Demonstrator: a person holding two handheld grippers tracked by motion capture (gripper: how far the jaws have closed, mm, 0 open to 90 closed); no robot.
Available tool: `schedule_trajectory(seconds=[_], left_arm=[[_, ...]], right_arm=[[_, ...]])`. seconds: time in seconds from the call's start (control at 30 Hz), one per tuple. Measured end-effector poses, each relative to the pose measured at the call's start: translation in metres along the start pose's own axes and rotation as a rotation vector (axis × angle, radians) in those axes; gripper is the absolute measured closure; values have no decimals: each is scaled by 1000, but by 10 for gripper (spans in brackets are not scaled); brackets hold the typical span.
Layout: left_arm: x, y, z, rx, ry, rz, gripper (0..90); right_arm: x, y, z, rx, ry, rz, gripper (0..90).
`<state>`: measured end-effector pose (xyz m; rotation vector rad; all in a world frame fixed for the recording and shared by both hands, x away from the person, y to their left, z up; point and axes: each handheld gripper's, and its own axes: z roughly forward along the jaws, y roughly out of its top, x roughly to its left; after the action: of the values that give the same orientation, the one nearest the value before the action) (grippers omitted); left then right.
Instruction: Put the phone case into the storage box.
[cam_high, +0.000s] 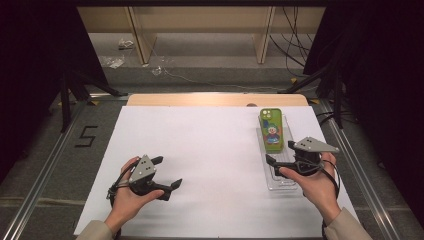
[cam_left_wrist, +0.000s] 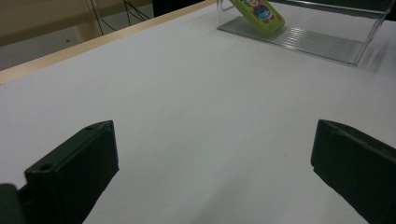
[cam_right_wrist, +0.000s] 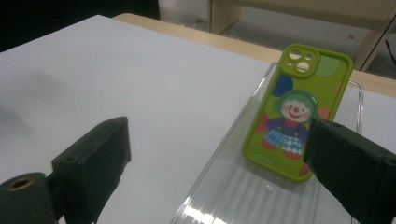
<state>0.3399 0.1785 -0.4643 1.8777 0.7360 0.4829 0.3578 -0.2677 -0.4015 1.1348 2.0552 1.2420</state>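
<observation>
The high view looks forward and down over the whole white table (cam_high: 200, 150), while each gripper view sits low and close, facing across it, and all three share the clear tray (cam_high: 280, 177) (cam_left_wrist: 322, 44) (cam_right_wrist: 219, 186).

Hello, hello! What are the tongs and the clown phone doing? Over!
Left tongs open, over bare sheet. Right tongs open, over tray, holding nothing. Phone leans at tray's far end. Nothing in the way.

1 green phone case (cam_high: 272, 131), 1 clear tray (cam_high: 280, 179), 2 grippers: left (cam_high: 168, 175), right (cam_high: 278, 152).
</observation>
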Motion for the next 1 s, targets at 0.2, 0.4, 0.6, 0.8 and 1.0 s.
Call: schedule_trajectory(seconds=[0.2,0.4,0.6,0.8,1.0], left_arm=[[0,0,0,0,0,0,2],[0,0,0,1,0,0,2],[0,0,0,0,1,1,1],[1,0,0,2,3,6,2],[0,0,0,1,1,0,1]], right_arm=[[1,-3,-2,2,3,-1,89],[1,-5,-6,-1,4,-3,89],[2,-9,-9,-3,4,-2,90],[2,-13,-11,-4,12,6,92],[2,-14,-13,-1,12,6,92]])
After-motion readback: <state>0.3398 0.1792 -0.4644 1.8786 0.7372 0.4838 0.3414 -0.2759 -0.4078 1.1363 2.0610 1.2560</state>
